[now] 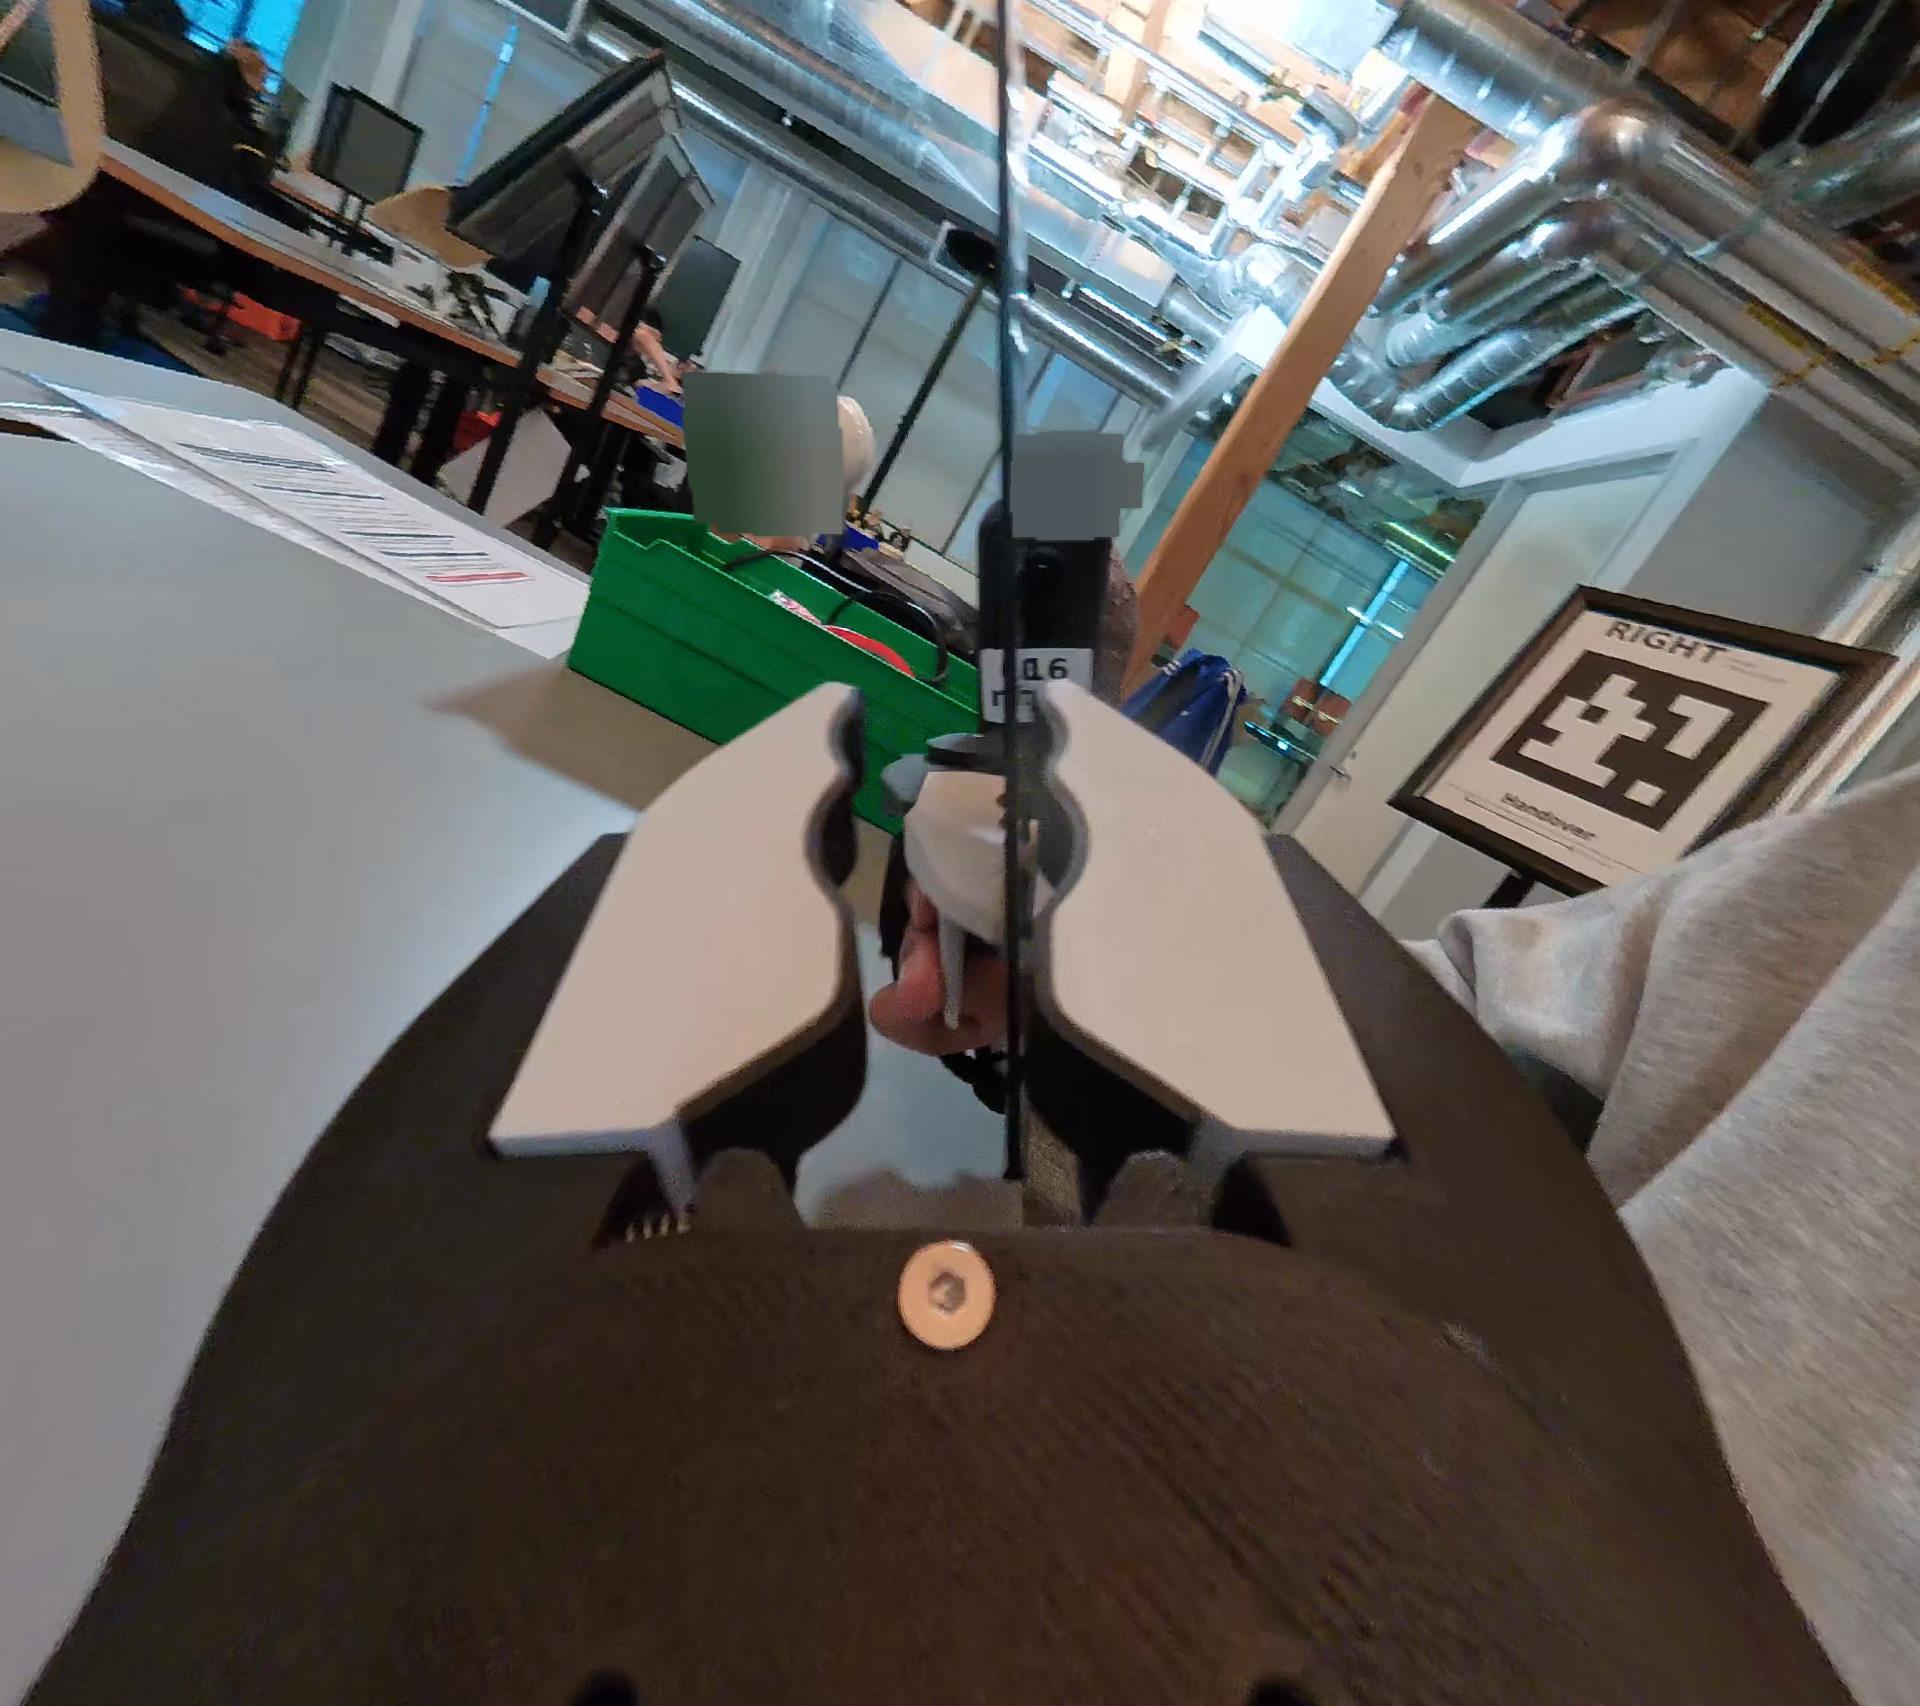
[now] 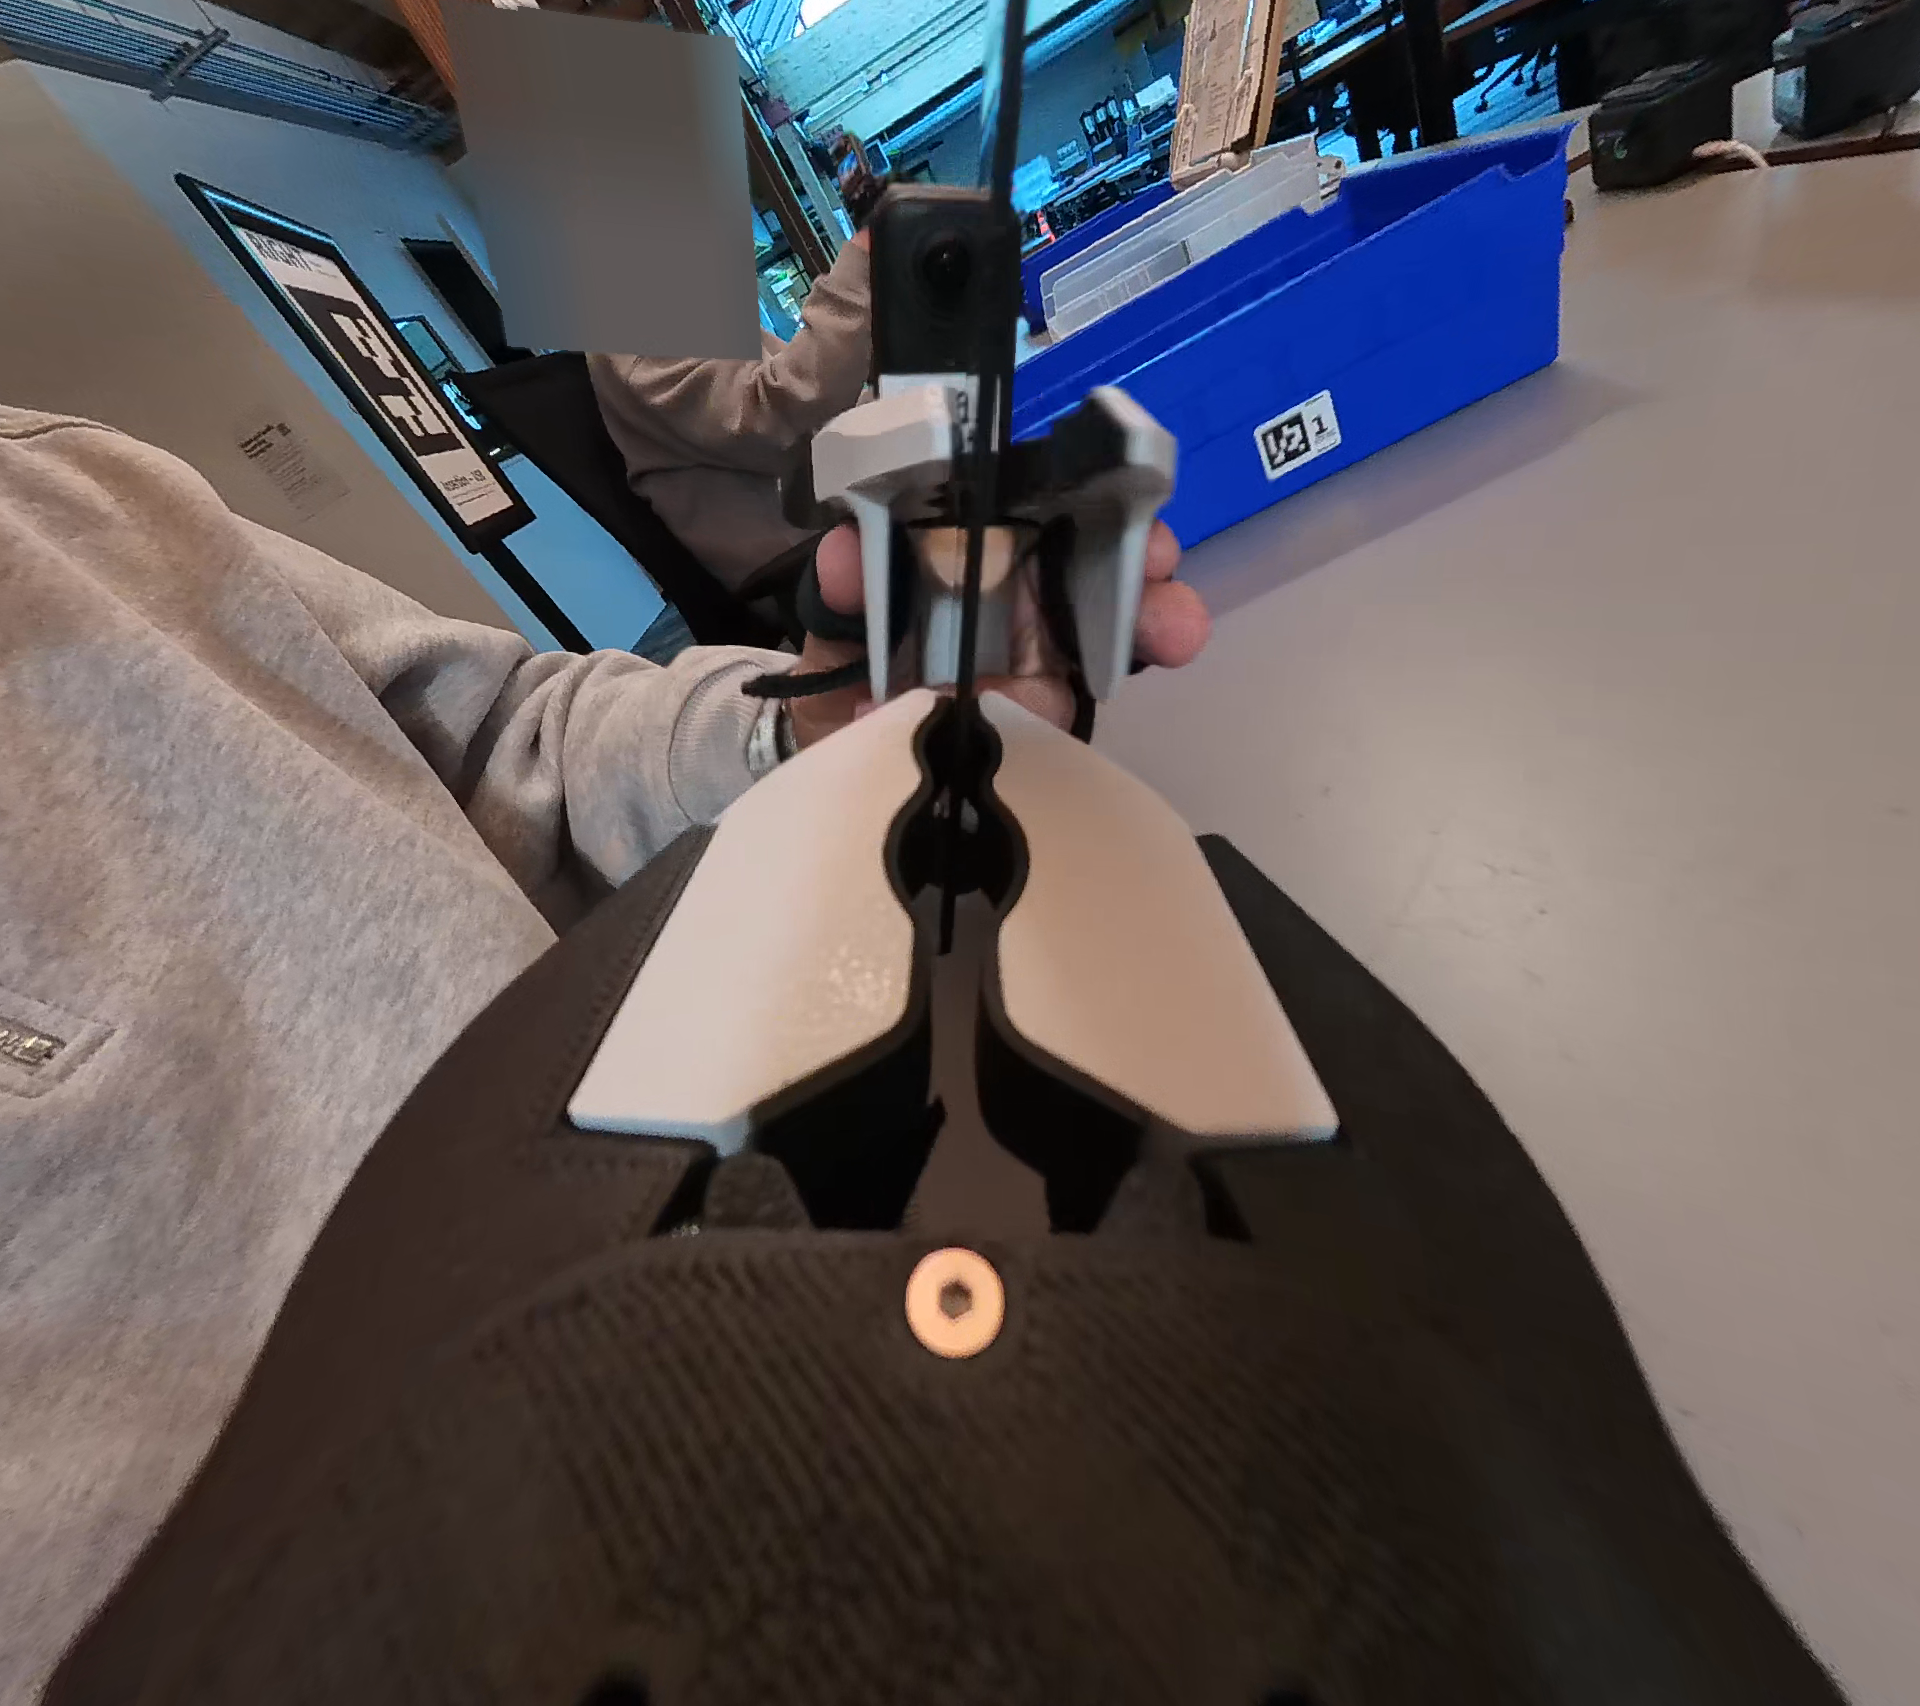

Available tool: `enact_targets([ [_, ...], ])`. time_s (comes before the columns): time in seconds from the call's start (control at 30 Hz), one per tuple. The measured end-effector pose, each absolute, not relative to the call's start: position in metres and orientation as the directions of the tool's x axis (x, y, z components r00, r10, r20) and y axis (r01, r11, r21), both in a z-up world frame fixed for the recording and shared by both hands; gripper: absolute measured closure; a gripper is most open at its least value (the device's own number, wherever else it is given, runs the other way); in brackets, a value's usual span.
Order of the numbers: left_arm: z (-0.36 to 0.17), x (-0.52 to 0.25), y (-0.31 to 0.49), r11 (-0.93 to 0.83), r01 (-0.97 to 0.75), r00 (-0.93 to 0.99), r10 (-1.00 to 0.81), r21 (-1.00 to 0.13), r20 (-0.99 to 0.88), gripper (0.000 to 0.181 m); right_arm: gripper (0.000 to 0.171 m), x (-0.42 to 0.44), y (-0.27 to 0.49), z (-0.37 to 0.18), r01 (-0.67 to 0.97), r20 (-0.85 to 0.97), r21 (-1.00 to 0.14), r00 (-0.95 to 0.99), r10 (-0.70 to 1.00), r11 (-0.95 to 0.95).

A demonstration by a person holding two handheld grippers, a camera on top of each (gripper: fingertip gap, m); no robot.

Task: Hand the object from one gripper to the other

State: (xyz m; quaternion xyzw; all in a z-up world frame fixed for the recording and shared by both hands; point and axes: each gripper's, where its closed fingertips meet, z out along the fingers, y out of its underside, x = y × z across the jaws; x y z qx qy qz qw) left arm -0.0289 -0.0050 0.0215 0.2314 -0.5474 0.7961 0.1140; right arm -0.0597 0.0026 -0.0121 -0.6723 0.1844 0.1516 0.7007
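The object is a long thin black rod [image 1: 1006, 306], standing nearly upright. In the right wrist view my right gripper [image 2: 961, 711] is shut on the rod [image 2: 1003, 46] near its lower end. My left gripper [image 1: 951, 711] is open, its white fingers on either side of the rod, which lies close to the right-hand finger. The left gripper also shows in the right wrist view [image 2: 987, 451], open around the rod just above my right fingertips. The right gripper shows small between the left fingers in the left wrist view [image 1: 956, 835].
A grey table [image 2: 1558, 721] lies below, with a blue bin [image 2: 1351, 368] on it. A green bin [image 1: 727, 648] stands at the table's edge. A framed marker sign [image 1: 1642, 742] stands behind. A grey sleeve [image 1: 1714, 1033] is close by. People sit in the background. About 5 centimeters separates my left fingertips from my right.
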Motion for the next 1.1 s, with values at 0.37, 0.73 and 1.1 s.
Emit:
enact_targets([
  [0.37, 0.012, -0.017, -0.001, -0.391, -0.477, -0.83, -0.094, -0.787, 0.549, 0.125, 0.169, 0.021, -0.131, 0.046, -0.27, -0.201, -0.963, 0.763, -0.614, -0.02],
  [0.73, 0.005, -0.017, -0.005, -0.364, -0.502, -0.821, -0.082, -0.784, 0.564, 0.128, 0.169, 0.022, -0.394, -0.003, -0.721, 0.333, -0.615, 0.129, -0.934, -0.318],
  [1.1, 0.004, -0.016, -0.005, -0.364, -0.509, -0.817, -0.081, -0.78, 0.571, 0.128, 0.147, 0.012, -0.418, -0.037, -0.831, 0.333, -0.491, 0.099, -0.938, -0.262],
])
